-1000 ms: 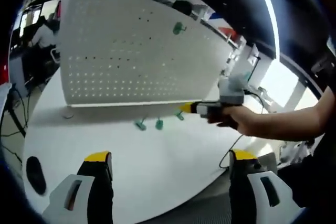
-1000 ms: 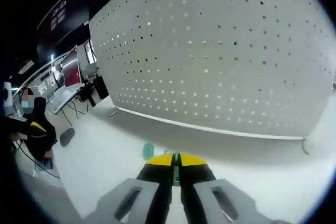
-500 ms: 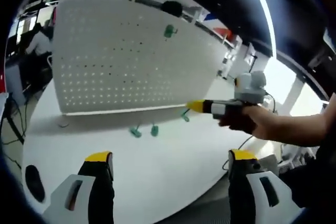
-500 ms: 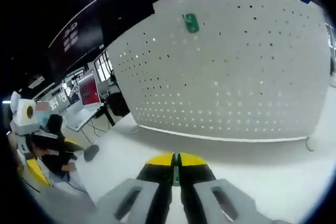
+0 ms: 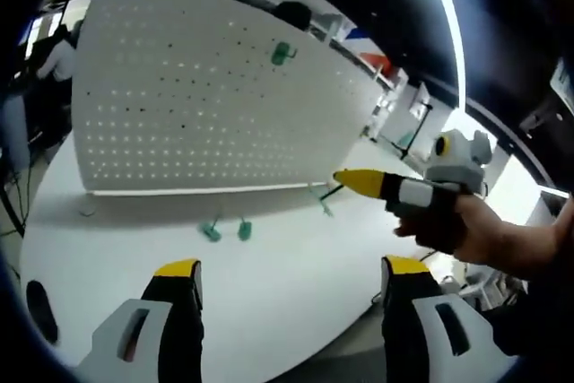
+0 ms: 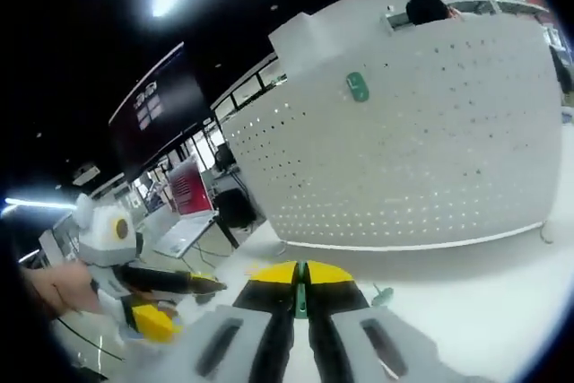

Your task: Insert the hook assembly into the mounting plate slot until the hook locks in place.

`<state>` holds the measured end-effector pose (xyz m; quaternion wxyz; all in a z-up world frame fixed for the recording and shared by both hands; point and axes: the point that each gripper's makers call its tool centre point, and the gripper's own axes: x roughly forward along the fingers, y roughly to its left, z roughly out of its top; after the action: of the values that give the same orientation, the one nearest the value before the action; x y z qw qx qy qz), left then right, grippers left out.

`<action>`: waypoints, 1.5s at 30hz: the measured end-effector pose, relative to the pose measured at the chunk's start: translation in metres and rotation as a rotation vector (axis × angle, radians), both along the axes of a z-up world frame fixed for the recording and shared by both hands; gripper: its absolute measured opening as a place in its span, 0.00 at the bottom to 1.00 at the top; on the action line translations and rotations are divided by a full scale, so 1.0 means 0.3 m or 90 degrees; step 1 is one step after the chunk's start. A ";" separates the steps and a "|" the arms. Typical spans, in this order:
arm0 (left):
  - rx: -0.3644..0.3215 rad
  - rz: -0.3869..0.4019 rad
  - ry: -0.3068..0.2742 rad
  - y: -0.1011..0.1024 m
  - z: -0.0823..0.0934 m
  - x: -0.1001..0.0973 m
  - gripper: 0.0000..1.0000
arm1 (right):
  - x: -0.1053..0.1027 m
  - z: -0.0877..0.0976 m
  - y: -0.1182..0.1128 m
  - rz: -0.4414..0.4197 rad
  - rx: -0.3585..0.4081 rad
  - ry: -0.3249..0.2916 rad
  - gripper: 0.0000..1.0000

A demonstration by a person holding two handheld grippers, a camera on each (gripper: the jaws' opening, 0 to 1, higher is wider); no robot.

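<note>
My left gripper (image 5: 285, 277) is spread wide with nothing between its yellow-tipped jaws, hovering over the white round table (image 5: 296, 293); my right gripper (image 6: 300, 277) is clenched, its jaws pressed together on a thin green hook (image 6: 300, 298) whose edge shows as a sliver in the seam between the yellow tips.

In the left gripper view, the white pegboard (image 5: 206, 105) stands upright on the table, and one green hook on the board (image 5: 281, 53) is already seated high up near its top edge; two more loose green hooks (image 5: 226, 231) lie side by side on the table just in front of the board's lower edge; my right gripper comes in from the right, held in my hand (image 5: 480, 235), its yellow nose pointing towards the board's lower right corner, with a green piece at its tip (image 5: 328, 196); a black shape sits behind the top edge of the board, too blurred to name.

The right gripper view adds the seam of the shut jaws and the sliver gripped there; it also shows the pegboard from the other angle, with the mounted hook high up, and one loose hook (image 6: 383, 294) on the table just beside my jaws; my left gripper enters low at the left, held in my other hand (image 6: 56, 284); behind it are desks and monitors (image 6: 184, 199), blurred.
</note>
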<state>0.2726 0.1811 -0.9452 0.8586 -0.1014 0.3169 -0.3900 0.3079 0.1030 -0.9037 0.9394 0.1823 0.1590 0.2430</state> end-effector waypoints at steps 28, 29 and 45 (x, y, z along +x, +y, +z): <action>-0.128 0.015 0.050 -0.027 0.113 0.000 0.27 | -0.098 0.174 0.231 0.083 0.043 -0.106 0.00; -0.128 0.013 0.049 -0.028 0.116 0.000 0.24 | -0.100 0.178 0.234 0.086 0.037 -0.110 0.00; -0.176 0.017 0.045 -0.043 0.182 -0.005 0.05 | -0.125 0.217 0.257 0.097 0.017 -0.147 0.00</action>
<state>0.2711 0.1683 -0.8906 0.8296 -0.2366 0.2889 -0.4151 0.2705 0.1801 -0.8387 0.9277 0.1529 0.0599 0.3353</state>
